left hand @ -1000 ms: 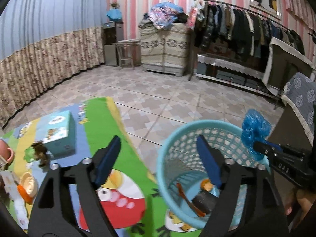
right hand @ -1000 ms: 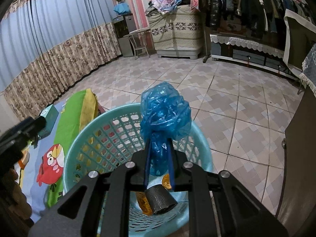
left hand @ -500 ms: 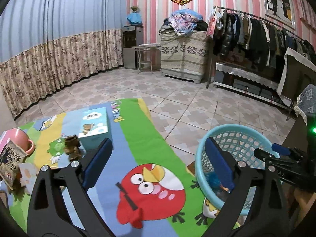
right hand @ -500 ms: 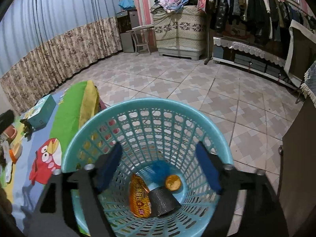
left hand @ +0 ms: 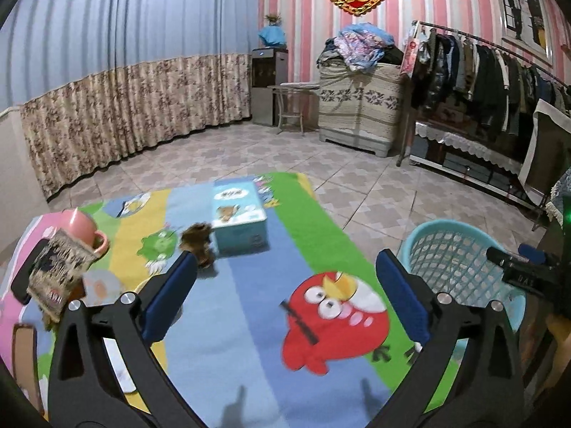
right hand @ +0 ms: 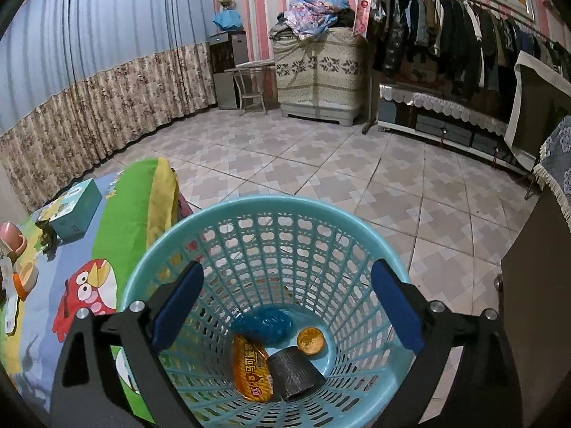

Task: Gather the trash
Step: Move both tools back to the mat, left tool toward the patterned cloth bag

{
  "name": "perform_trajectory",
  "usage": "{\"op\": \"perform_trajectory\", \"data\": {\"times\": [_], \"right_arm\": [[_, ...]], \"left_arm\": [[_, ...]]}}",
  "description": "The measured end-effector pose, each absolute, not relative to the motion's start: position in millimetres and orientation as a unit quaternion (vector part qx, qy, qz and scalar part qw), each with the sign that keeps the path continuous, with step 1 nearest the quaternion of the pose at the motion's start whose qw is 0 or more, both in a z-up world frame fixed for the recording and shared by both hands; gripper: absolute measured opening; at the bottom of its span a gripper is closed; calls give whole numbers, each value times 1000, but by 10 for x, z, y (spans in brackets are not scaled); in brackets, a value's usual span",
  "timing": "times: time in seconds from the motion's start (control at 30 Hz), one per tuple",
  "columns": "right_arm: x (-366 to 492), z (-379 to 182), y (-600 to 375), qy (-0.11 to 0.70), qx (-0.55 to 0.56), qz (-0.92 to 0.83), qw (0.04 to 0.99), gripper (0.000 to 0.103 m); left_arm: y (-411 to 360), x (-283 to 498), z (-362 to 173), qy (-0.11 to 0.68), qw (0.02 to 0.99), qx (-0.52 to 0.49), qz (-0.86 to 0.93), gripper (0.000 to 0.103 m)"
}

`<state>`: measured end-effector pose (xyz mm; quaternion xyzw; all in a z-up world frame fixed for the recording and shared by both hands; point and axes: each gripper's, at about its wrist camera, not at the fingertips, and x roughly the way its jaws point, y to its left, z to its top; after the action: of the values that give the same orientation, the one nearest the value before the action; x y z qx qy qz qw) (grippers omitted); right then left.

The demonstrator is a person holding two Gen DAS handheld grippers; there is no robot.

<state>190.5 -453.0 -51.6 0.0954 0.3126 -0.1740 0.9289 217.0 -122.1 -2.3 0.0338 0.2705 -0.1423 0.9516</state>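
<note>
A light blue plastic basket (right hand: 271,214) stands on the floor beside a cartoon play mat (left hand: 249,321). In it lie a crumpled blue plastic bag (right hand: 262,324), an orange snack wrapper (right hand: 249,371), a dark cup (right hand: 294,378) and an orange lid (right hand: 309,339). My right gripper (right hand: 285,306) is open and empty above the basket. My left gripper (left hand: 285,296) is open and empty above the mat; the basket (left hand: 456,246) shows at its right. A dark snack packet (left hand: 57,271) and a small brown clump (left hand: 198,242) lie on the mat.
A teal tissue box (left hand: 239,217) and a pink cup (left hand: 80,224) sit on the mat. White and orange bits (right hand: 21,278) lie at the mat's left. A clothes rack (right hand: 464,35), a covered cabinet (right hand: 317,71) and curtains (left hand: 107,107) line the walls.
My right gripper opened and dropped the blue plastic bag into the basket. My left gripper swung left, from over the basket to over the mat.
</note>
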Motion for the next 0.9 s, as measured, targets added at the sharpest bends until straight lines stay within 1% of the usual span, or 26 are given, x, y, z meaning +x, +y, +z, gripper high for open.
{"op": "perform_trajectory", "data": {"times": [0.2,0.4,0.53,0.9], "right_arm": [[1894,-434,-4291,298,84,-160,937,93],[1966,-451,-4016,308,54,-159,936,93],[1987,-460,-3813,314,38,-148,937,93],[1999,-495,-3291,329,41,-112,937,93]], "left_arm": [[-974,1992,-162,283,950,41,-124,97],[-661,1887,-274,294,949,41,-105,97],[-338,1888,-323,299,950,36,-79,97],[625,2047,-312,303,953,15,-8,97]]}}
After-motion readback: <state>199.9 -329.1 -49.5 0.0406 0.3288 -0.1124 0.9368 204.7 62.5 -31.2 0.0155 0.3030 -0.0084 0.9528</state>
